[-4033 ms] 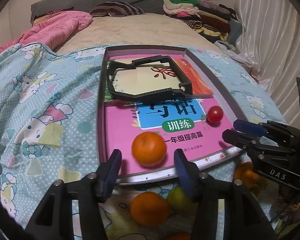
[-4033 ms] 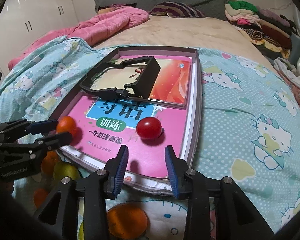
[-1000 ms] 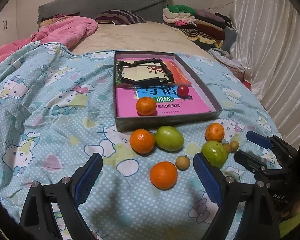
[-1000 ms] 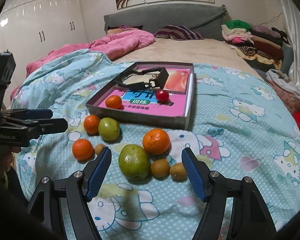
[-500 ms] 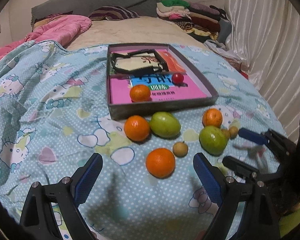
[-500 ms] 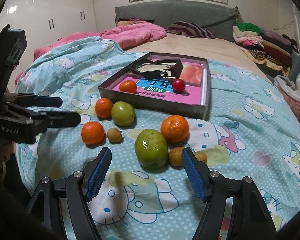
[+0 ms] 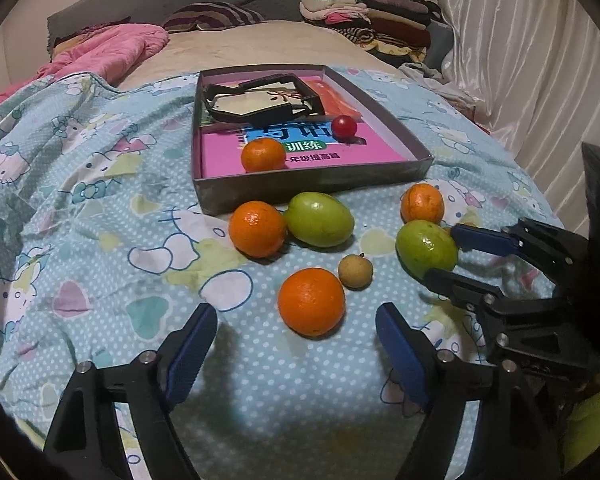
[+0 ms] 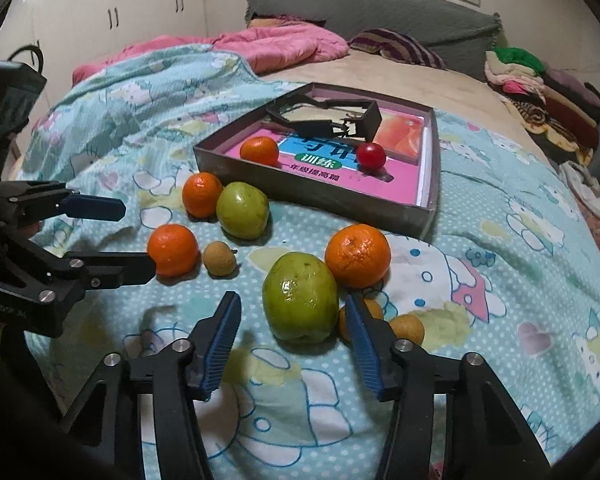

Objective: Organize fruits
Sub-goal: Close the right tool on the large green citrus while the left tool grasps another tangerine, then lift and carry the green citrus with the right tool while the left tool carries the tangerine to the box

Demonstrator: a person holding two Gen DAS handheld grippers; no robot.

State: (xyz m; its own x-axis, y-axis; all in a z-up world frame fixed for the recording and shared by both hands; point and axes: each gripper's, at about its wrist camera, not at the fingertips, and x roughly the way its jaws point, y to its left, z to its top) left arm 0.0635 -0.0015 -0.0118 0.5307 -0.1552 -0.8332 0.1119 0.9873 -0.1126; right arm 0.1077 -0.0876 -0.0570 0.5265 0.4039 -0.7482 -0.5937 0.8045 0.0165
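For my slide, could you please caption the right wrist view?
Right gripper closing around a green fruit on the bedspread.

A bedroom, dimly lit: a wide bed under a pale blue cartoon-cat bedspread (image 7: 80, 216), with a pink quilt (image 8: 284, 46) bunched beside a striped pillow (image 8: 396, 46) at the grey headboard (image 8: 380, 8). White wardrobe doors (image 8: 112, 12) line one wall; shiny white curtains (image 7: 532, 60) hang opposite, behind folded clothes (image 7: 364, 16).

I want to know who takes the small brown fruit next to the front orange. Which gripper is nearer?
Left. The left gripper sits just before the small brown fruit; the right gripper straddles a green fruit farther off.
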